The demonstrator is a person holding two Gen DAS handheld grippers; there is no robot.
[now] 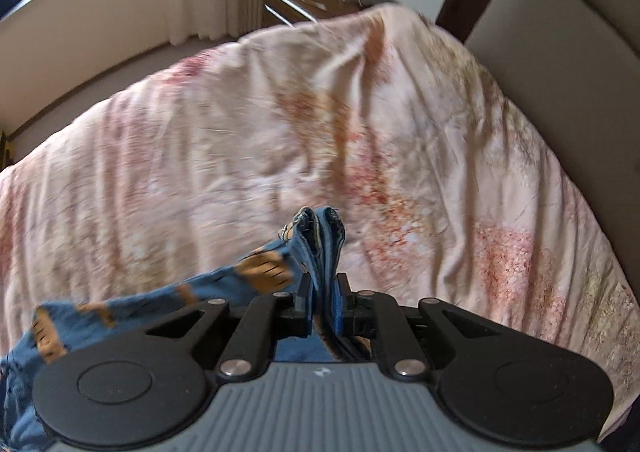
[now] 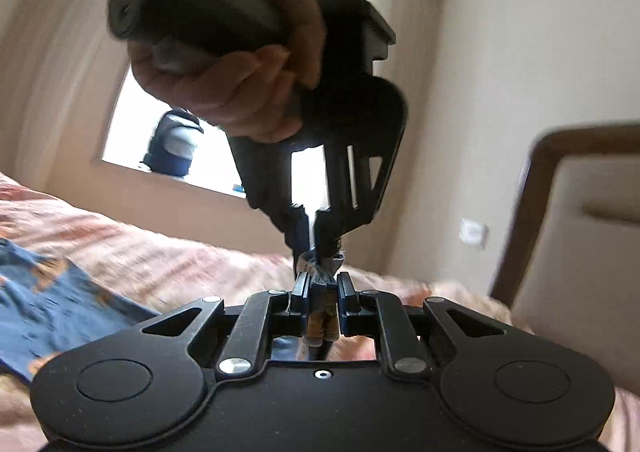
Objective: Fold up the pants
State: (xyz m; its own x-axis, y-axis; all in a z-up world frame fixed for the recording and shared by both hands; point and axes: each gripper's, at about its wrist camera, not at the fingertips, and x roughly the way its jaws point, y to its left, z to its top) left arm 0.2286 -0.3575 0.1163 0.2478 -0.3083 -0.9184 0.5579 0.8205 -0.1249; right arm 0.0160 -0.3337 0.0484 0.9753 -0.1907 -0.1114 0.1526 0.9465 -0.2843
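While lifted above bed [image 1: 248,123], blue pants [image 1: 120,316] are clamped by both tools: left tool [image 1: 323,306] clenched on bunched hem, right tool [image 2: 323,298] clenched on fabric just beside it.

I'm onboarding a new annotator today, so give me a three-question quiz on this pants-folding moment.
1. True or false: the left gripper is empty.
2. The pants are: A) plain grey B) blue with orange print C) white.
3. What lies under the pants?

Key:
1. False; its jaws are shut on the pants, like the right gripper.
2. B.
3. A pink floral bedspread.
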